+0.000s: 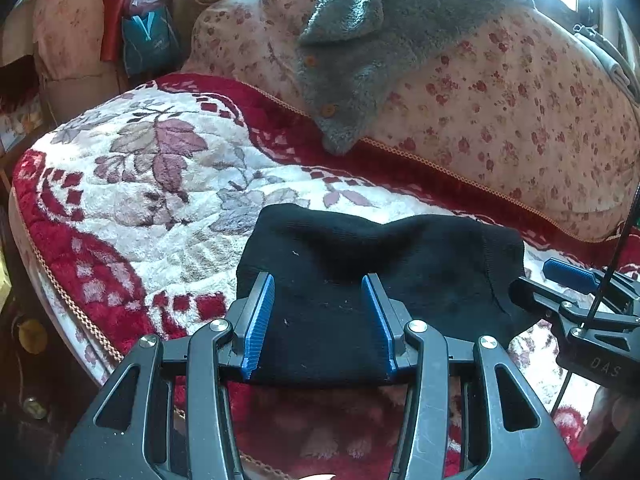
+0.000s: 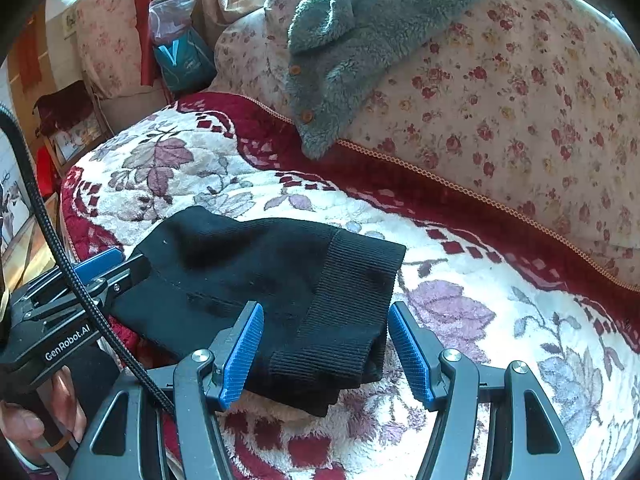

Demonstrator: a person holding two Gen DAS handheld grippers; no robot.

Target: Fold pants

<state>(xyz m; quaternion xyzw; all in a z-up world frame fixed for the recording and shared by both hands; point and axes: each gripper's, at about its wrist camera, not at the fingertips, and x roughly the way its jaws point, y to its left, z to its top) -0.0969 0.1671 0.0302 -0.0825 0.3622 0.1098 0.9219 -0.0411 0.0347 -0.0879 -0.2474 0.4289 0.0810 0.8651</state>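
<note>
Right wrist view: black pants [image 2: 272, 280], folded small on the bed [image 2: 500, 280], look soft, light, floppy. Both my claws, left claw [image 1: 318, 320] and right claw [image 2: 326, 344], gape, unclamped; I'd pinch the ribbed hem at six o'clock.

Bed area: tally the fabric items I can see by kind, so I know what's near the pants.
Black pants, folded: 1
Grey fleece garment with buttons: 1
Red and white floral blanket: 1
Small-flower quilt, bundled at the back: 1
Total: 4
</note>
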